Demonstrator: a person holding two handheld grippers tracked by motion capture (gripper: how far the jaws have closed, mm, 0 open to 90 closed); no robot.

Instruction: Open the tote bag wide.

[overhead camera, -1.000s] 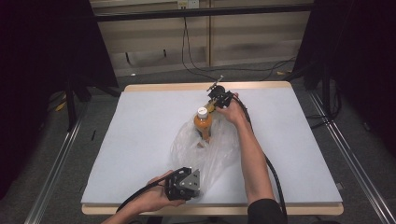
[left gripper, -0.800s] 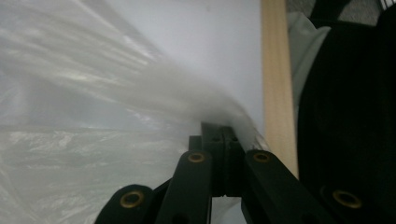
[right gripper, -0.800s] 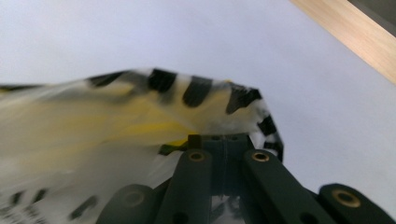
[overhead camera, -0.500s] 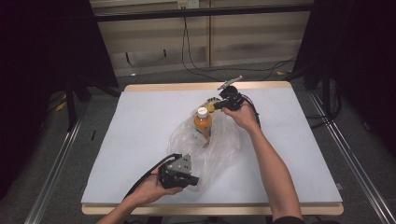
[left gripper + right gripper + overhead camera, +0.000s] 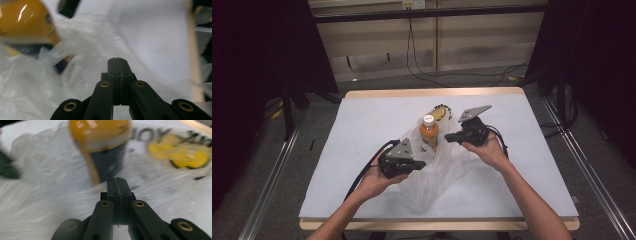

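Covering the wooden table (image 5: pixel 432 93), a white sheet (image 5: pixel 362 130).

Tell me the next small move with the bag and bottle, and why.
Probably draw both grippers apart a little to hold the plastic bag open around the bottle. The bottle stands upright at the bag's far end, the left gripper and right gripper sit on either side of it with jaws shut, and the film looks slack and crumpled. Whether either one pinches the film is unclear.

A pale grey-white table (image 5: pixel 362 150) with a light wooden edge carries a crumpled clear plastic bag (image 5: pixel 437 175) at its middle, with an orange-filled, white-capped bottle (image 5: pixel 429 132) standing upright in it.
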